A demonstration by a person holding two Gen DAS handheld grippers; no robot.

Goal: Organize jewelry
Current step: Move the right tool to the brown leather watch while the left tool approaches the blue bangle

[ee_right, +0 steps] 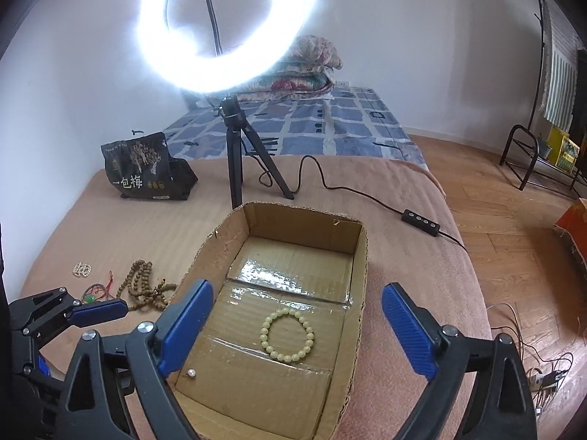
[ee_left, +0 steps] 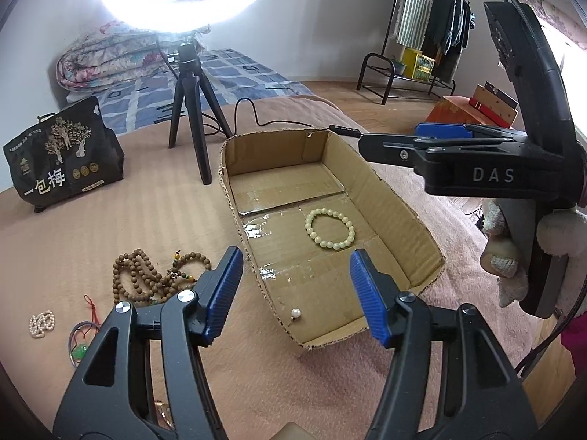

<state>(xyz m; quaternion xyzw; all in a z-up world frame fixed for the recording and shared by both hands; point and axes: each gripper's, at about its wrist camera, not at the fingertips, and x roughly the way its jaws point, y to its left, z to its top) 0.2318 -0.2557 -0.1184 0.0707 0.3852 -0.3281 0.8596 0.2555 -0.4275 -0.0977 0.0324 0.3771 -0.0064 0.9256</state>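
Note:
An open cardboard box (ee_left: 396, 198) (ee_right: 361, 256) lies on a pink blanket. Inside it rest a pale green bead bracelet (ee_left: 330, 228) (ee_right: 288, 334) and a single pearl earring (ee_left: 295, 313) (ee_right: 191, 373). My left gripper (ee_left: 297, 293) hovers over the box's near end, open, with nothing between its blue pads; the pearl lies below it. My right gripper (ee_right: 297, 333) hangs above the bracelet, open wide and apart from it; in the left wrist view the right gripper shows side-on at right. Left of the box lie brown wooden beads (ee_left: 154, 277) (ee_right: 145, 286), a small pearl bracelet (ee_left: 41, 324) (ee_right: 81, 269) and a green pendant on cords (ee_left: 80, 350) (ee_right: 90, 299).
A ring light on a black tripod (ee_left: 190, 117) (ee_right: 238, 154) stands behind the box, its cable and switch (ee_right: 420, 222) trailing right. A black printed bag (ee_left: 62, 154) (ee_right: 146, 170) sits at back left. A bed with folded quilt and a clothes rack (ee_left: 422, 36) lie beyond.

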